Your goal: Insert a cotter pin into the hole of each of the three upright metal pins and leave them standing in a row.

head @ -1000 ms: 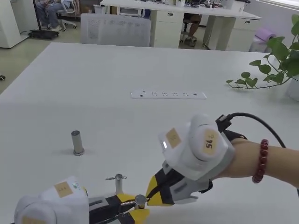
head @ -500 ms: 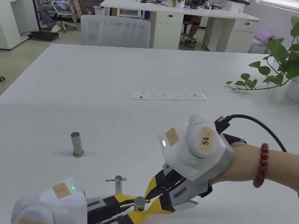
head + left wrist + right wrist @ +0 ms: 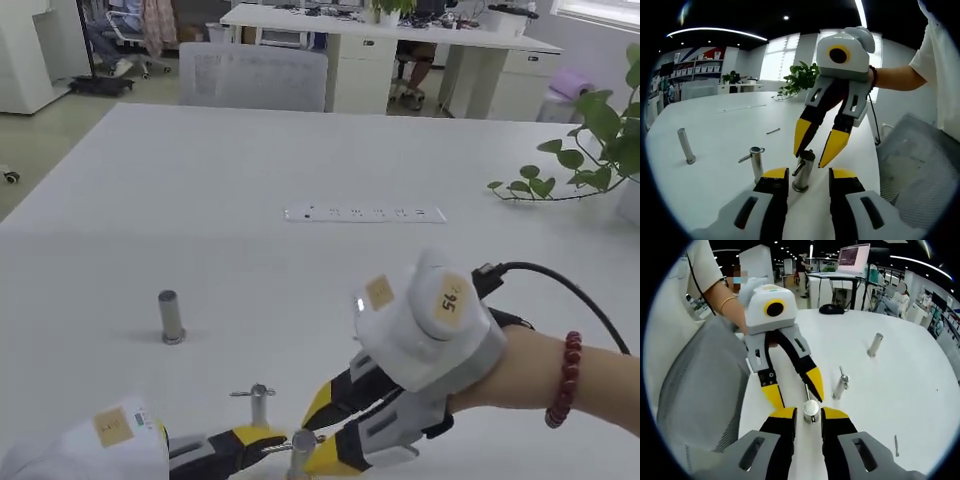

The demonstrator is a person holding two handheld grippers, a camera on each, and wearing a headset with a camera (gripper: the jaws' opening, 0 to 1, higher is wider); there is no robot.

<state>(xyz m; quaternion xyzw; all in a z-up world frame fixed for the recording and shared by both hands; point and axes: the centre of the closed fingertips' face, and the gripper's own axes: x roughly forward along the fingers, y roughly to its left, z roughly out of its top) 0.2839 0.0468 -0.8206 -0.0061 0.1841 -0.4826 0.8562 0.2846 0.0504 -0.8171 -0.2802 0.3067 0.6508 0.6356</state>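
Since the earlier frame the head view dips a little, which is the camera and not the things. The one real change looks to be the right claw (image 3: 808, 415), whose jaws now stand somewhat wider around the near metal pin (image 3: 802, 172). That pin stands upright on the table (image 3: 300, 160), right between the two claws, which face each other across it. The right claw is open, its yellow tips bracketing the pin's top with no firm contact I can make out. The left claw (image 3: 807, 175) is also open, its jaws on either side of the pin's base and gripping nothing. A cotter pin (image 3: 799, 168) sticks out of the pin's top at a slant toward the left claw. How far through the hole it goes is too small to tell. The risk, as I judge it, is that the cotter pin is only partly seated and slips out once the claws draw away. A jaw brushing the unheld pin could also tip it into the middle metal pin (image 3: 756, 162) just beside it, which already carries a cotter pin. The far metal pin (image 3: 170, 315) stands well apart, bare as far as I can see, and a spare cotter pin (image 3: 773, 131) lies on the table.
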